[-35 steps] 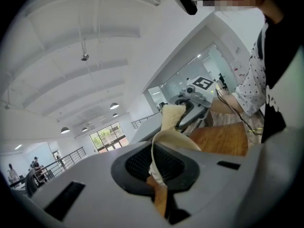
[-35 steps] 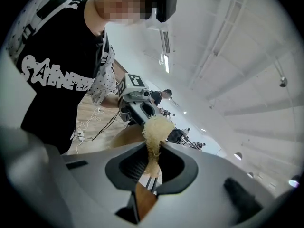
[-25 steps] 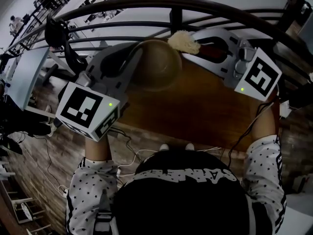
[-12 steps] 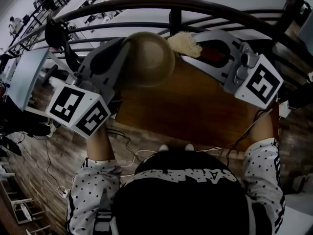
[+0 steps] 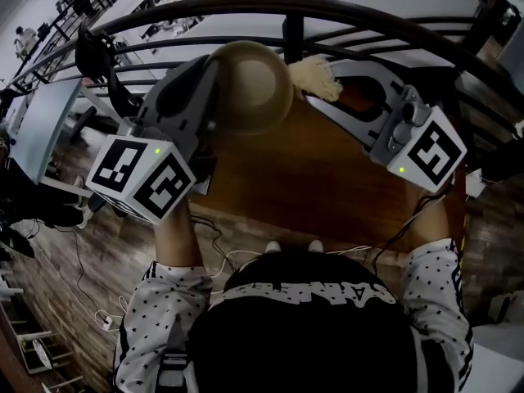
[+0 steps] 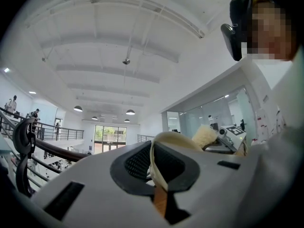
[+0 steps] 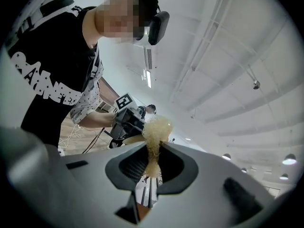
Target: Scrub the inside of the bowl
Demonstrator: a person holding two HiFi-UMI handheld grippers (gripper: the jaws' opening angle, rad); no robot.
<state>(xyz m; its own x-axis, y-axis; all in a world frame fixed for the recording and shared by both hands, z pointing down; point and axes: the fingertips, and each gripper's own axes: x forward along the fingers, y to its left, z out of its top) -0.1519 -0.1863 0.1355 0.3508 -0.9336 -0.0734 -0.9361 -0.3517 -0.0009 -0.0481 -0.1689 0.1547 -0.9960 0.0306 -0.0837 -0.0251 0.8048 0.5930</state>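
In the head view a tan bowl (image 5: 250,84) is held up off the table over its far edge and tipped on its side. My left gripper (image 5: 214,80) is shut on the bowl's left rim. The left gripper view shows the cream rim (image 6: 161,144) pinched between the jaws of that gripper (image 6: 154,164). My right gripper (image 5: 329,80) is shut on a fluffy cream scrubber (image 5: 315,76), which sits just at the bowl's right edge. In the right gripper view the scrubber (image 7: 156,127) sticks up from between the jaws of the right gripper (image 7: 151,167). The bowl's inside is hidden.
A brown wooden table (image 5: 327,187) lies under both grippers. A dark curved railing (image 5: 368,11) runs along its far side, with an open hall below. Cables (image 5: 221,256) trail on the wooden floor near the table's front edge.
The left gripper has lifted the bowl up and away toward the railing and turned it. The right gripper, with the scrubber, has shifted slightly and stays by the bowl's right edge.
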